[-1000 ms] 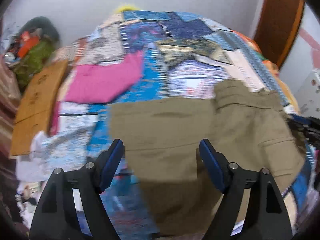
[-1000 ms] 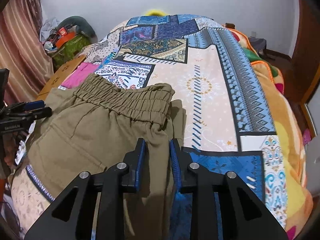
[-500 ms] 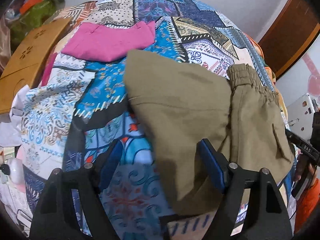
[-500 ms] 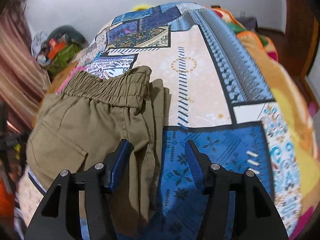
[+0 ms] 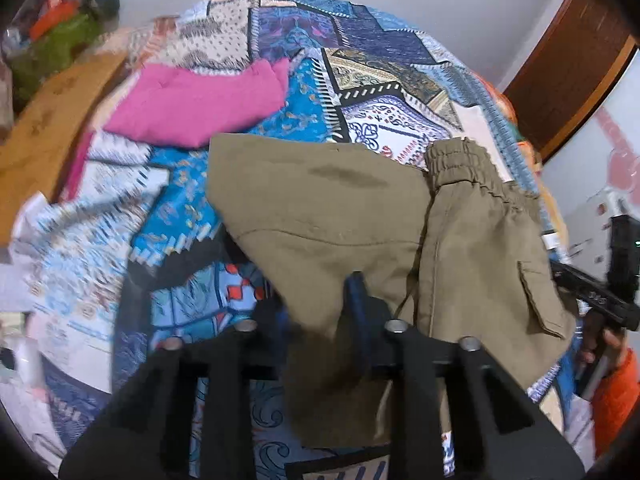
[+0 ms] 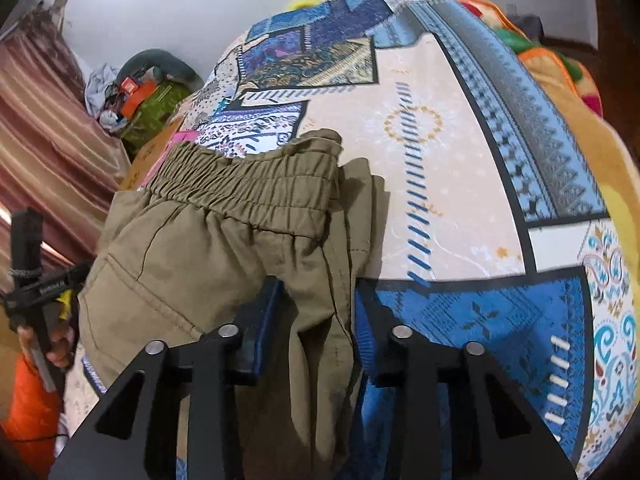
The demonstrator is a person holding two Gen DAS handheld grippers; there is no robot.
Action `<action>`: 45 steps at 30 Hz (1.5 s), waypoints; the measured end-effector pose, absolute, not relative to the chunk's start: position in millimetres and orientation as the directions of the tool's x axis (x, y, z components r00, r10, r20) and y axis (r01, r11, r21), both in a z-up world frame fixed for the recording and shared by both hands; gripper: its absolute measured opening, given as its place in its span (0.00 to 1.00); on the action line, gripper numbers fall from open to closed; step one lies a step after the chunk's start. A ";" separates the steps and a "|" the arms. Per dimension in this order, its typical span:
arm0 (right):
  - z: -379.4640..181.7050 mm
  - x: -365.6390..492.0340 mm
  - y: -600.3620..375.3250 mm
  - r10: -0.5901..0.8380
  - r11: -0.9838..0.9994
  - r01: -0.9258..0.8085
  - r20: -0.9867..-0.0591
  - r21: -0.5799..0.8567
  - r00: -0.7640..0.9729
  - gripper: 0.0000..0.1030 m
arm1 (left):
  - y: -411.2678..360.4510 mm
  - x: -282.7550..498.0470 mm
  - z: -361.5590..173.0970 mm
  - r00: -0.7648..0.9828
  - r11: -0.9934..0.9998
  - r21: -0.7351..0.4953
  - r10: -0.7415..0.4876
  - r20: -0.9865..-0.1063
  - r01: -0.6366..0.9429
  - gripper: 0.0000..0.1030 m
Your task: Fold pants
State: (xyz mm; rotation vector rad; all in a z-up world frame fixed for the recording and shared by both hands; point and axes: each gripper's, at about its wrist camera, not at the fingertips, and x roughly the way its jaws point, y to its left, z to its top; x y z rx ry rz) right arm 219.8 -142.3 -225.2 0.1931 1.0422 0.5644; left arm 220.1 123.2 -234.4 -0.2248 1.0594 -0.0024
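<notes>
Olive pants (image 5: 320,208) lie partly folded on a patchwork bedspread (image 5: 180,208), just below a pink garment (image 5: 192,108). The left gripper (image 5: 320,312), wide apart a moment earlier, has just closed and now pinches the leg fabric at the near edge. The right gripper (image 6: 320,312) has reopened and closed again, clamping the side below the elastic waistband (image 6: 248,184). Both grips look set for the next fold.

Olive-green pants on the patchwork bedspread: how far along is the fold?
Done: the olive-green pants lie with the legs doubled over beside the elastic waistband. In hand: the left tool has just closed on the folded leg end, and the right tool on the side edge. Left: a final fold and smoothing flat on the patchwork bedspread.
</notes>
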 end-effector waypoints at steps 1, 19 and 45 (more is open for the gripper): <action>-224.3 219.0 -140.0 0.516 0.849 -0.352 -0.765 0.395 0.387 0.26 | 118.1 222.3 -232.0 0.495 0.984 -0.148 -0.079 -0.866 -0.102 0.11; -142.4 202.7 -116.3 0.473 0.857 -0.481 -0.657 0.186 0.588 0.06 | 109.5 209.0 -150.3 0.646 0.995 0.040 0.089 -0.758 -0.091 0.03; -99.7 319.8 42.2 0.533 0.795 -0.602 -0.564 0.077 0.631 0.06 | 269.0 320.3 -132.3 0.662 0.944 0.128 0.306 -0.684 -0.304 0.03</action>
